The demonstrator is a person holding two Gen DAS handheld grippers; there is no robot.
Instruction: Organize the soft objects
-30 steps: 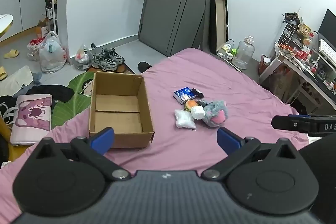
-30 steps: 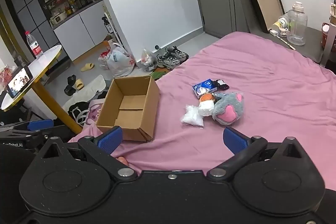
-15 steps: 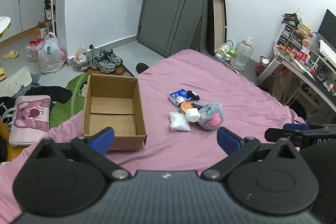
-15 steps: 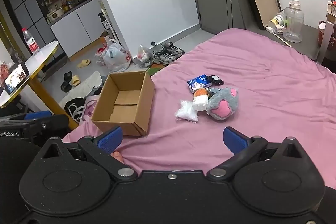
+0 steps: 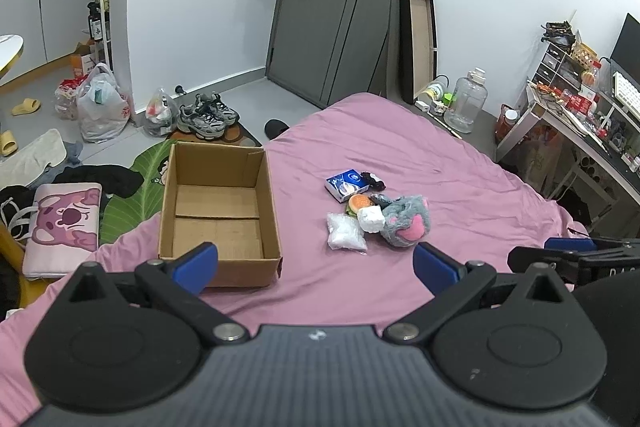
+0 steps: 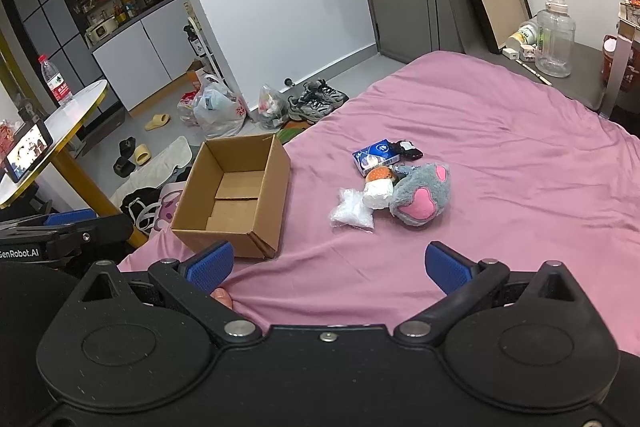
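Observation:
An empty open cardboard box [image 5: 218,215] [image 6: 234,199] stands on the pink bed at the left. Right of it lies a small pile: a grey plush paw with pink pads [image 5: 406,223] [image 6: 422,195], a white soft lump [image 5: 370,219] [image 6: 377,194], a burger toy [image 5: 359,203] [image 6: 380,173], a clear bag of white stuff [image 5: 345,237] [image 6: 352,213], a blue packet [image 5: 346,184] [image 6: 376,155] and a small black item [image 5: 373,179] [image 6: 408,149]. My left gripper [image 5: 316,265] and right gripper [image 6: 327,265] are open and empty, well short of the pile.
The pink bed [image 5: 400,155] ends at the left near the box. Shoes [image 5: 206,115], bags [image 5: 100,107] and a pink cushion [image 5: 62,227] lie on the floor. A desk [image 5: 580,123] stands right; a water jug [image 6: 554,39] stands past the bed's far corner.
Both grippers have pulled back and up, so the box and pile look smaller and farther. The objects have not moved. Both stay open.

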